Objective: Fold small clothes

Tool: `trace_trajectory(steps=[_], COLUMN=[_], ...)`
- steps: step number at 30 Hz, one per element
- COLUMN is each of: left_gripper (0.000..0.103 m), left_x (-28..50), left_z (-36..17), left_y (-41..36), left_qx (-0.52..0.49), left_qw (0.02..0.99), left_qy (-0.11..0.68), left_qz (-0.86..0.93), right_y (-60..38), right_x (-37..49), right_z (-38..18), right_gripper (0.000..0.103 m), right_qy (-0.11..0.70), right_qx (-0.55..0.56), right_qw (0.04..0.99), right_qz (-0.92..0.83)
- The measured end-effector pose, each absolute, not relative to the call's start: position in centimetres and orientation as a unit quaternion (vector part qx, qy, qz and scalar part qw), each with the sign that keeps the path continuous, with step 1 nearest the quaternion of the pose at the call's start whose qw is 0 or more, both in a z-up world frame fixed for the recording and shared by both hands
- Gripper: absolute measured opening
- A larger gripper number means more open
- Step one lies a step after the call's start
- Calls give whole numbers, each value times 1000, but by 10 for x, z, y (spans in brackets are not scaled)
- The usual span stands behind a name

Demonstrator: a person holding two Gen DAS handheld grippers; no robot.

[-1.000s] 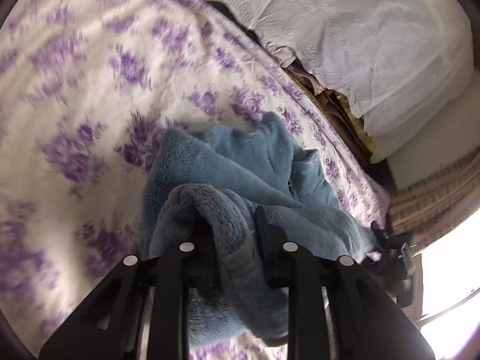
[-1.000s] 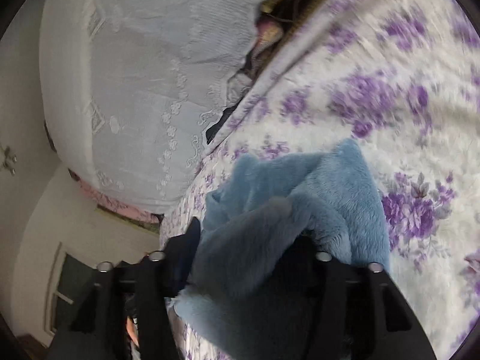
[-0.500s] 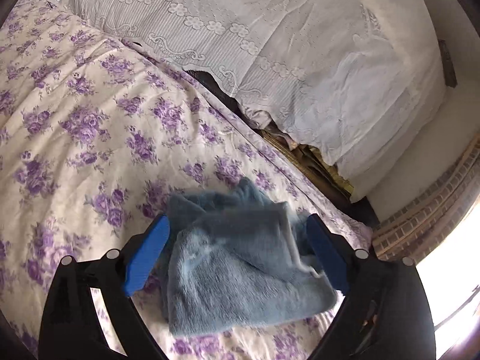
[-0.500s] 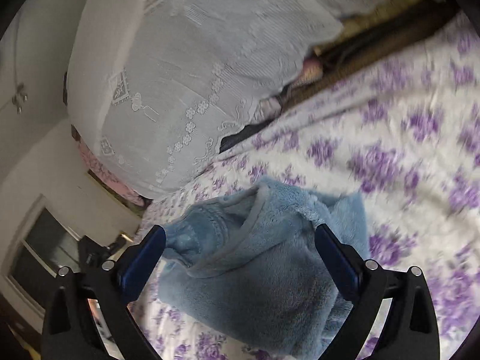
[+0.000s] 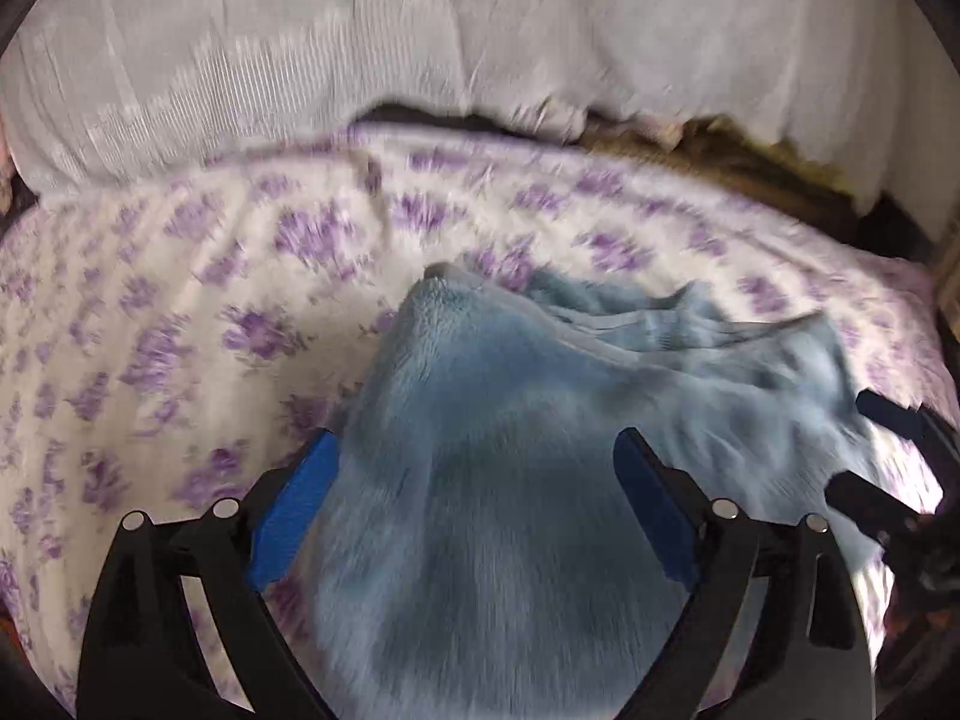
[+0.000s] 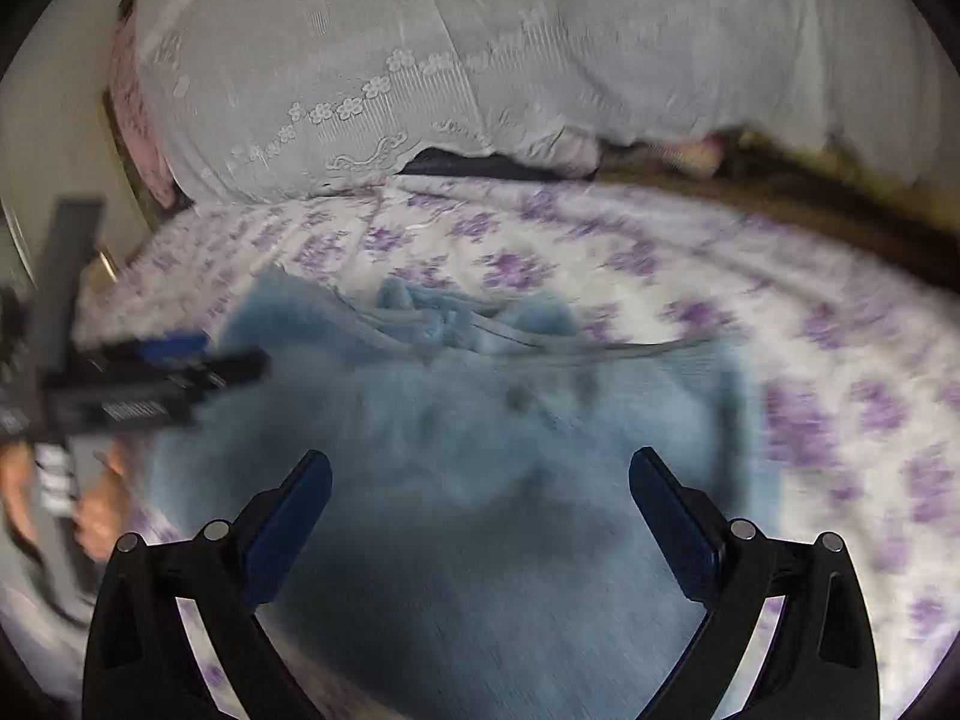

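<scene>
A fluffy light-blue garment (image 5: 540,432) lies folded over on the purple-flowered bedspread (image 5: 180,312); it also shows in the right wrist view (image 6: 480,450). My left gripper (image 5: 477,480) is open and empty, its blue pads on either side of the garment's near part, just above it. My right gripper (image 6: 480,492) is open and empty over the garment too. The left gripper shows at the left edge of the right wrist view (image 6: 156,372). The right gripper shows at the right edge of the left wrist view (image 5: 888,456).
A white lace-trimmed cover (image 6: 480,60) drapes over a bulky heap at the far side of the bed, also in the left wrist view (image 5: 420,48). Brown and dark fabric (image 5: 720,156) lies in the gap below it. The bedspread (image 6: 840,360) stretches right.
Both grippers were shut on the blue garment a second ago. They let it go, opened wide and drew back. The garment now lies on the bedspread.
</scene>
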State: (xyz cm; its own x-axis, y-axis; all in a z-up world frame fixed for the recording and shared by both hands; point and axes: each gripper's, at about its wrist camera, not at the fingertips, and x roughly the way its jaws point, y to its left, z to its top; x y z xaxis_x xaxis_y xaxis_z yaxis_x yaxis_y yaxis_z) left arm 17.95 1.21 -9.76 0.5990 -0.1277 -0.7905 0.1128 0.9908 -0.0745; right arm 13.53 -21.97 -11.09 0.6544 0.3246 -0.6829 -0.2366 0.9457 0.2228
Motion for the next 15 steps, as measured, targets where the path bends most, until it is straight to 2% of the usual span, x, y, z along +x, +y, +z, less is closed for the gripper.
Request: trace_trajectory(steps=[2, 3, 4, 6, 10, 15], left_gripper=[91, 99, 99, 99, 99, 98], left_x=[214, 227, 234, 245, 244, 216], left_z=[-122, -137, -146, -165, -163, -121], left_y=[23, 32, 38, 67, 74, 48], left_qx=[-9, -18, -37, -138, -142, -100], left_qw=[879, 870, 863, 846, 848, 880], left_qy=[476, 492, 503, 515, 509, 461], left_qz=[-4, 18, 15, -24, -29, -54], right_y=[-226, -232, -242, -250, -256, -262], right_x=[162, 175, 185, 183, 175, 156], right_z=[-126, -136, -151, -158, -154, -118], right_gripper=[100, 100, 100, 100, 100, 100], right_qy=[417, 431, 435, 408, 389, 327], right_qx=[102, 120, 152, 168, 176, 208], right_qw=[894, 888, 882, 890, 895, 905], right_qz=[130, 108, 101, 113, 132, 176])
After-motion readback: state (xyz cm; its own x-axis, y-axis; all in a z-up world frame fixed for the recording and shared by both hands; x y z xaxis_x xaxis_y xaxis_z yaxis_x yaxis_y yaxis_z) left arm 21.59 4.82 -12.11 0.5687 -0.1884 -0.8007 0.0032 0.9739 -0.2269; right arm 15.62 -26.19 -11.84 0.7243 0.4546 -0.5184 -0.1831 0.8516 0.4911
